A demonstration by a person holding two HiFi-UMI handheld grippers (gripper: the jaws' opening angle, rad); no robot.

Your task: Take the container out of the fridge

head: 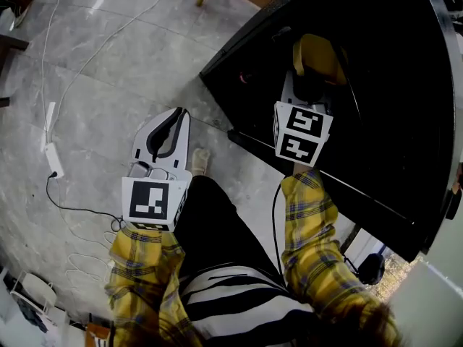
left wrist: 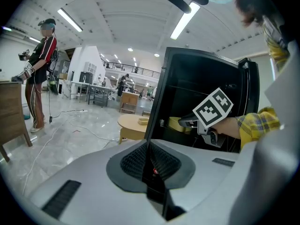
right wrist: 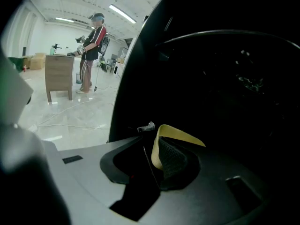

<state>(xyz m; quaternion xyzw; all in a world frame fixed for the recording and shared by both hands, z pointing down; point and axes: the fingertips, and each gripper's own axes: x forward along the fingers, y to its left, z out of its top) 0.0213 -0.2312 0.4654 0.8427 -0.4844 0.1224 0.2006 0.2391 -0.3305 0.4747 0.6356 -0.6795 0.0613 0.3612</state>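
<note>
The black fridge [head: 376, 100] stands open at the upper right of the head view, its inside dark. A yellow container [head: 317, 55] sits just inside it. My right gripper [head: 309, 79] reaches in and is shut on the container's rim [right wrist: 174, 136], one pad inside the wall and one outside. From the left gripper view the yellow container [left wrist: 180, 124] shows at the fridge opening [left wrist: 201, 88], in front of the right gripper [left wrist: 188, 122]. My left gripper [head: 168, 127] hangs over the floor to the left of the fridge, shut with nothing in it [left wrist: 149, 146].
White cables and a power strip [head: 52, 157] lie on the grey floor at the left. A round wooden table [left wrist: 132, 124] stands beside the fridge. A person in red [right wrist: 92, 50] stands by a wooden cabinet [right wrist: 59, 76] farther off.
</note>
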